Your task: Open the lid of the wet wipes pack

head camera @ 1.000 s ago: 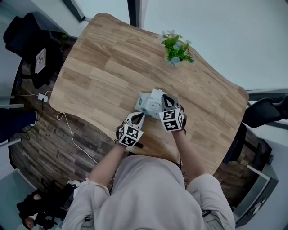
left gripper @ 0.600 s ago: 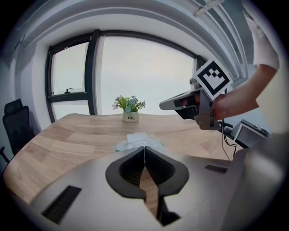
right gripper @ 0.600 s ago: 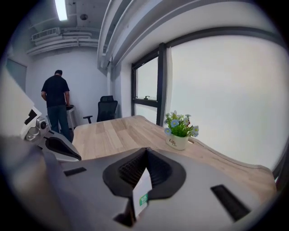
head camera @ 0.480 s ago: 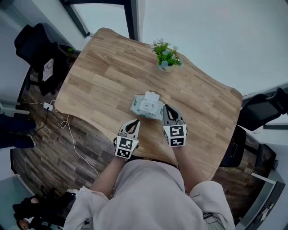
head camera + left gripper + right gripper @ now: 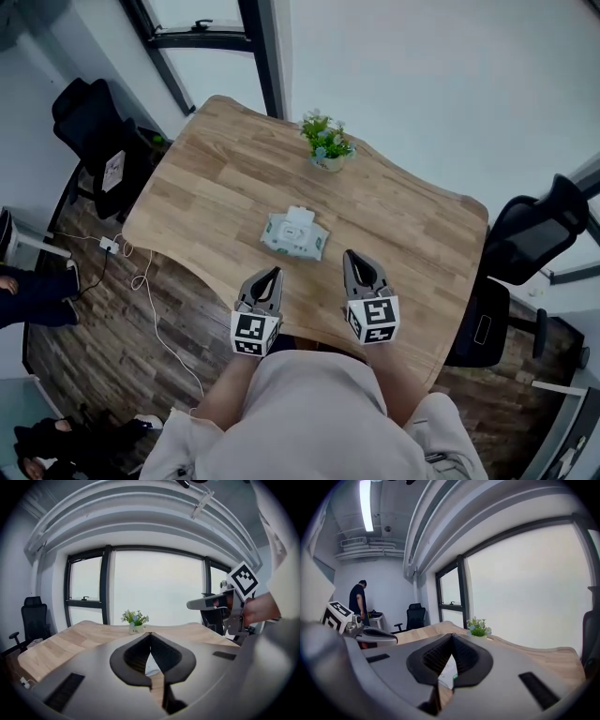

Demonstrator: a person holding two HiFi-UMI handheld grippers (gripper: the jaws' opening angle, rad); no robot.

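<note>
Nearest the person, the left gripper [image 5: 270, 277] and the right gripper [image 5: 355, 259] are held side by side over the near edge of the desk [image 5: 412, 220], both pointed across it toward the far side. In each gripper view the jaws are seen pressed together at their tips, with nothing caught between them. Only a pale sliver of the pack is glimpsed through the hollow behind the tips. This posture, closed, empty and clear of the work, is judged to suit a pause away from the pack rather than a grasp.

Just beyond the gripper tips lies the wet wipes pack [image 5: 294, 236], apart from both and roughly between their lines, though a little nearer the left one. It is laid flat near the middle of the desk, its top turned upward so that the lid [image 5: 299, 215] can be reached from above. A small white flap is seen standing out at the pack's far edge. From this the lid is judged to be already lifted, though the detail is too small for certainty.

Farther off, a potted plant [image 5: 325, 145] is set near the far edge of the desk, well apart from the pack and out of the way. Beyond the desk, black office chairs [image 5: 94, 127] are placed at either side.
</note>
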